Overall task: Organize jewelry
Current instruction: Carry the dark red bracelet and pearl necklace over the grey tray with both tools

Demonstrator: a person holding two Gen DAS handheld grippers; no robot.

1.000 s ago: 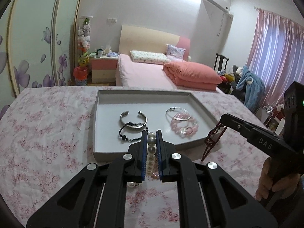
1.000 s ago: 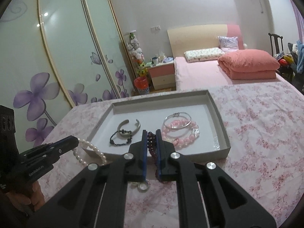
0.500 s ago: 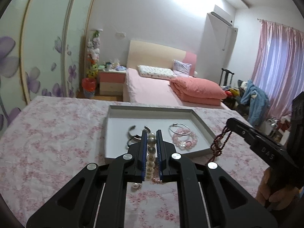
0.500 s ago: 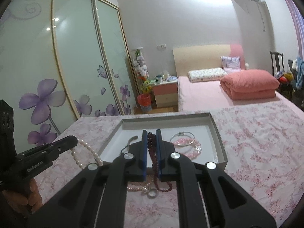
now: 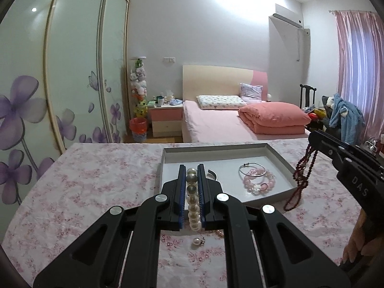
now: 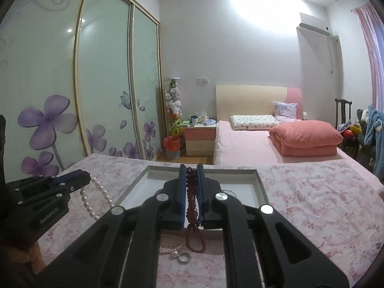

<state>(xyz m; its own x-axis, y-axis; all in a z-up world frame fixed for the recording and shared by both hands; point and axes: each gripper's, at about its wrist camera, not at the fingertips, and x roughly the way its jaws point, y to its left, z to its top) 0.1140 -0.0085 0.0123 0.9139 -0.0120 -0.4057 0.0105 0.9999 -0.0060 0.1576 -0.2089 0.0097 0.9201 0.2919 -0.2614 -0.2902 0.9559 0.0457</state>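
the left tool (image 5: pixel 192 175) is clamped on the pearls (image 5: pixel 193 201), which hang from it above the desk (image 5: pixel 72 192). the right tool (image 6: pixel 192 175) is clamped on dark red beads (image 6: pixel 192 192), with the tray (image 5: pixel 283 165) just ahead of both.

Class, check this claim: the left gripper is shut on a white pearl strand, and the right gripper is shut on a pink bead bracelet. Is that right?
Not quite. The left gripper is shut on the pearl strand, but the right gripper is shut on a dark red bead strand, as the right wrist view shows. The pink bead bracelet lies in the tray, seen in the left wrist view.
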